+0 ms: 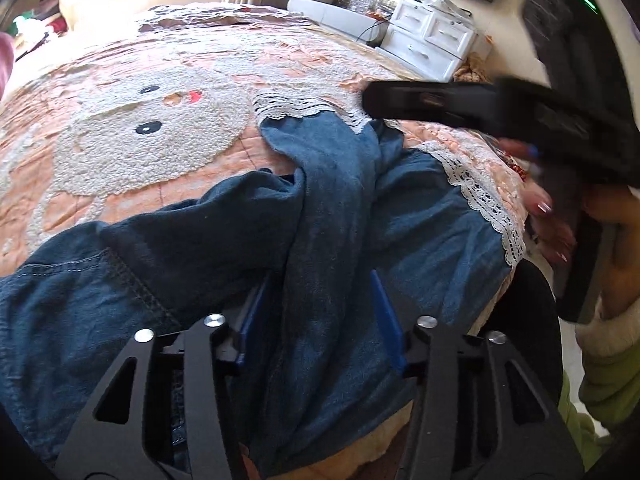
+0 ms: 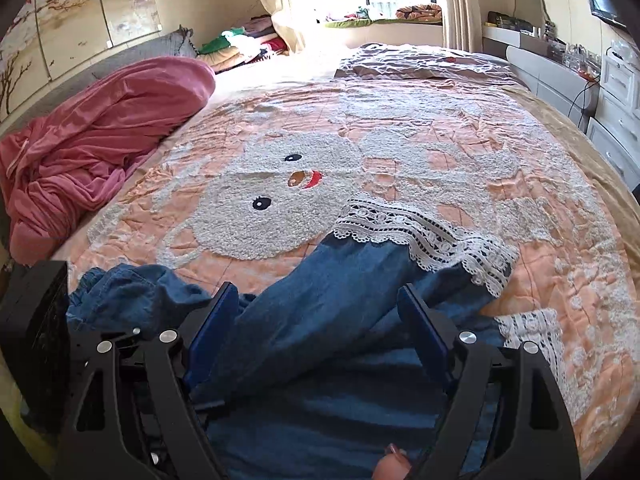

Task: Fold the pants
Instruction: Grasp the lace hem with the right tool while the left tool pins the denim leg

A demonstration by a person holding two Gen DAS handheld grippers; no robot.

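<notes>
Blue denim pants (image 1: pixel 192 248) with white lace hems (image 1: pixel 292 106) lie rumpled on the bed. In the left wrist view a raised ridge of denim runs between the blue pads (image 1: pixel 250 320) of my left gripper (image 1: pixel 320 276), which is shut on that fold. In the right wrist view one pant leg (image 2: pixel 352 272) with its lace hem (image 2: pixel 420 232) lies across the other. My right gripper (image 2: pixel 316 312) stands open over that leg, its pads clear of the cloth on both sides. One black finger (image 1: pixel 420 102) of the right gripper shows blurred in the left wrist view, above the leg's hem.
The bed carries a peach quilt (image 2: pixel 400 120) with a white fleecy bunny face (image 2: pixel 272 200). A pink blanket (image 2: pixel 100 140) is heaped at its left, a grey pillow (image 2: pixel 420 60) at the far end. White drawers (image 1: pixel 432 40) stand beyond the right edge. A person's hand (image 1: pixel 548 216) holds the right gripper.
</notes>
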